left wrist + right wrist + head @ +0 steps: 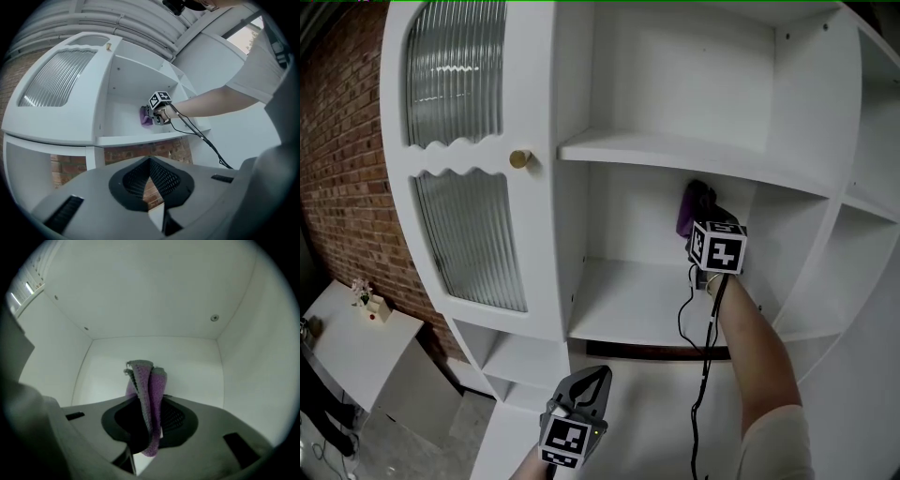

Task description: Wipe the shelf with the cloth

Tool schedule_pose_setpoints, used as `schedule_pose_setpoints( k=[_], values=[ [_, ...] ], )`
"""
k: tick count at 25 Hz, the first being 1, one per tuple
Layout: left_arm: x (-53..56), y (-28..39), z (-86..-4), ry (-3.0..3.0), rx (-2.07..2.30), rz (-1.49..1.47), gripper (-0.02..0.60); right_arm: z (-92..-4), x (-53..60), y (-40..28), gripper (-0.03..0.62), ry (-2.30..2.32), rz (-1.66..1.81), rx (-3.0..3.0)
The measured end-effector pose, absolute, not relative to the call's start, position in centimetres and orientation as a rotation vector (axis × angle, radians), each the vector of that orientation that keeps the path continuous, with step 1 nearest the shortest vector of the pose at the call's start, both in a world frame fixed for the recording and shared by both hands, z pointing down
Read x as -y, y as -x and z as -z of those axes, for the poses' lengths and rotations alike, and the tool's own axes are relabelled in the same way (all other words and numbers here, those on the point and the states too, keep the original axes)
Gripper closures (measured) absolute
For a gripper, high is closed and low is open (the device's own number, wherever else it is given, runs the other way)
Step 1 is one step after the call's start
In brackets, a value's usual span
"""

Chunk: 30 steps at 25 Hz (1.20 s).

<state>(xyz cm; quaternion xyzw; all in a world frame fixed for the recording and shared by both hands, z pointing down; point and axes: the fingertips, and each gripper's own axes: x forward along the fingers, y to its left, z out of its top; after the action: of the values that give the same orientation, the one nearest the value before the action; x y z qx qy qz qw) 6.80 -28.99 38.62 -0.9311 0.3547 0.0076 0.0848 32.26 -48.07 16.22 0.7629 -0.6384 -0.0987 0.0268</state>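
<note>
A purple cloth (694,206) hangs pinched in my right gripper (700,223), which is shut on it inside the middle compartment of the white cabinet. The gripper is high in the compartment, close to the back panel and well above the shelf board (628,300). Whether the cloth touches the panel I cannot tell. In the right gripper view the cloth (149,394) stands folded between the jaws of that gripper (149,404). From below, the left gripper view shows the same cloth (145,116). My left gripper (596,375) stays low in front of the cabinet, shut and holding nothing.
A ribbed-glass door with a brass knob (519,158) closes the cabinet's left side. Another shelf (675,155) lies just above the right gripper. A black cable (705,366) hangs along the person's forearm. The brick wall (337,187) and a small white table (356,342) are at left.
</note>
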Motion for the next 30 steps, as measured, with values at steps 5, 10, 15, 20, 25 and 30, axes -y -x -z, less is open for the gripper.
schedule_pose_setpoints(
  k=[5,10,15,20,25,30],
  values=[
    [29.0,-7.9,-38.9,2.795,-1.056,-0.026,0.568,-16.3,46.2,-36.5,0.507,-2.508,0.308,1.798],
    [28.7,-8.9,-38.8,2.794,-1.071,-0.036,0.568,-16.9,44.0,-40.8,0.517,-2.728,0.241,1.562],
    [28.6,-8.9,-38.7,2.784,-1.084,-0.031,0.568,-17.2,43.9,-41.3,0.520,-2.757,0.165,1.592],
    [28.6,-8.2,-38.8,2.780,-1.111,-0.028,0.568,-17.6,43.2,-40.5,0.519,-2.759,0.066,1.654],
    [28.3,-7.2,-38.6,2.786,-1.116,-0.056,0.568,-19.8,43.4,-36.3,0.514,-2.660,-0.021,1.789],
    [28.4,-5.6,-38.9,2.787,-1.135,-0.069,0.568,-22.7,44.9,-29.6,0.513,-2.498,-0.129,1.967]
  ],
)
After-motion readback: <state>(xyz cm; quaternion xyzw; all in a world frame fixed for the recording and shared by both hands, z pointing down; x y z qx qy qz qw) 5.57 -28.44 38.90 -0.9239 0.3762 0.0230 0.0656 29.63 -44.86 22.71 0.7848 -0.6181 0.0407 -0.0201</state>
